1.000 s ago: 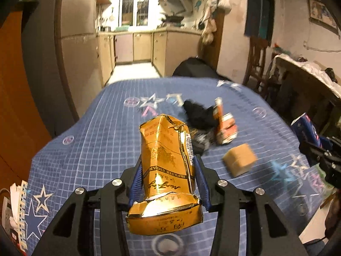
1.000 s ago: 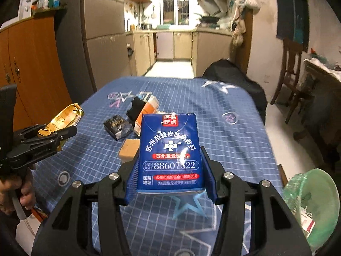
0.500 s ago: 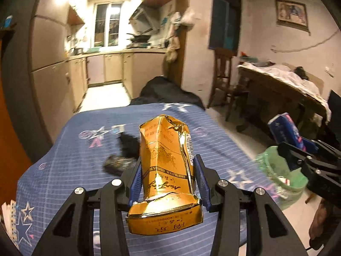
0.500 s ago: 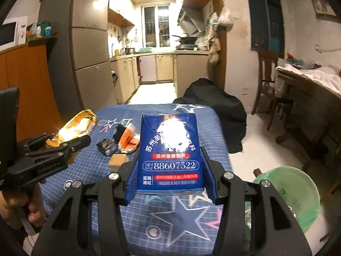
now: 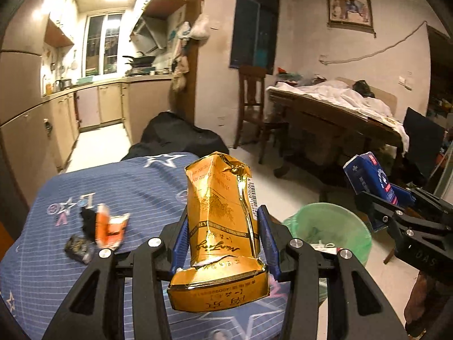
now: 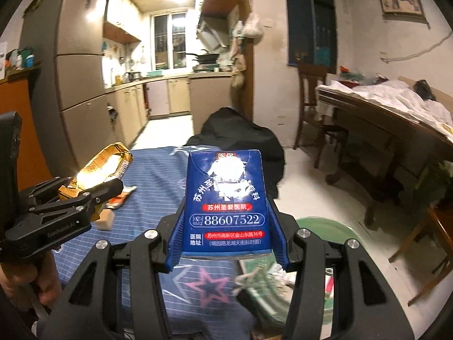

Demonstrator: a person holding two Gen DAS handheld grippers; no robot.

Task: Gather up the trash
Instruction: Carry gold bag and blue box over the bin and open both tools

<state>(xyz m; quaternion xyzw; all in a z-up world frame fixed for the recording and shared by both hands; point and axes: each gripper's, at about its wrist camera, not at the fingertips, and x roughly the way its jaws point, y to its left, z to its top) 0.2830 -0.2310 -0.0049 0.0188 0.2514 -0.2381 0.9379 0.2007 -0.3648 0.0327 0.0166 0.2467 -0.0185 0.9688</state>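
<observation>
Left wrist view: the left hand-held gripper [image 5: 223, 240] is clenched on a crumpled gold cigarette pack [image 5: 222, 218], its blue pads pressing both sides of the pack. The pack stands upright between the fingers, torn across the lower part, with its lid end flopped toward the camera. Below and behind it lies the desk [image 5: 136, 187], covered in a blue grid cloth with star prints. On the cloth to the left sit an orange-and-white wrapper [image 5: 109, 228], a black scrap [image 5: 87, 221] touching it, and a dark crumpled wrapper [image 5: 78, 248] just beside them. On the floor past the desk's right edge stands a green-lined trash bin [image 5: 331, 232] with some litter inside. At far right, the right hand-held gripper [image 5: 396, 201] holds a blue carton [image 5: 371, 174] above and to the right of the bin.

Right wrist view: the right hand-held gripper [image 6: 226, 232] grasps the blue carton [image 6: 225, 201] upright, printed face toward the camera, glare on its upper part. The green bin [image 6: 325, 226] shows partly behind and below the fingers, blurred. At left, the left hand-held gripper [image 6: 93, 189] holds the gold pack [image 6: 102, 167] over the desk [image 6: 158, 175]. A small tan block [image 6: 104, 219] and the orange wrapper [image 6: 121, 197] lie on the cloth beneath it.
</observation>
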